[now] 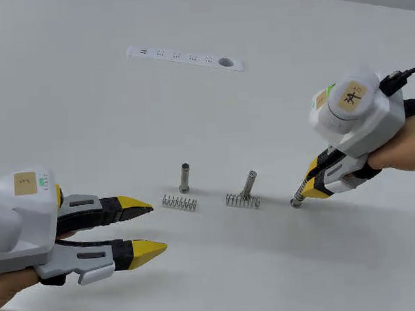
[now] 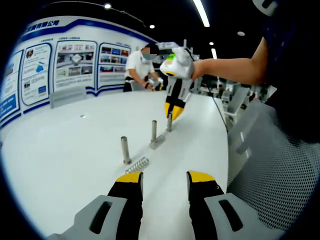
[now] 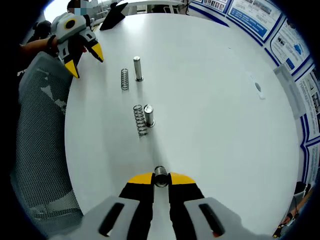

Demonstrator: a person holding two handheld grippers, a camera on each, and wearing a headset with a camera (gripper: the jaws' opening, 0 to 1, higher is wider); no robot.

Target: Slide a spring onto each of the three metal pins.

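Observation:
Two bare metal pins (image 1: 184,177) (image 1: 249,183) stand upright on the white table (image 1: 89,119). One loose spring (image 1: 179,202) lies in front of the first pin and another (image 1: 243,201) in front of the second. My right gripper (image 1: 309,186) is shut on a third spring (image 1: 301,193), which sits over the third pin (image 1: 296,202). In the right gripper view that spring (image 3: 160,176) is pinched between the yellow tips. My left gripper (image 1: 152,229) hovers open near the table's front left with nothing in it, a short way from the nearest pin (image 2: 124,149).
A white power strip (image 1: 186,58) lies flat at the back of the table. A mesh chair (image 2: 260,170) stands beside the table's edge. A person (image 2: 142,65) works at the far end of the room.

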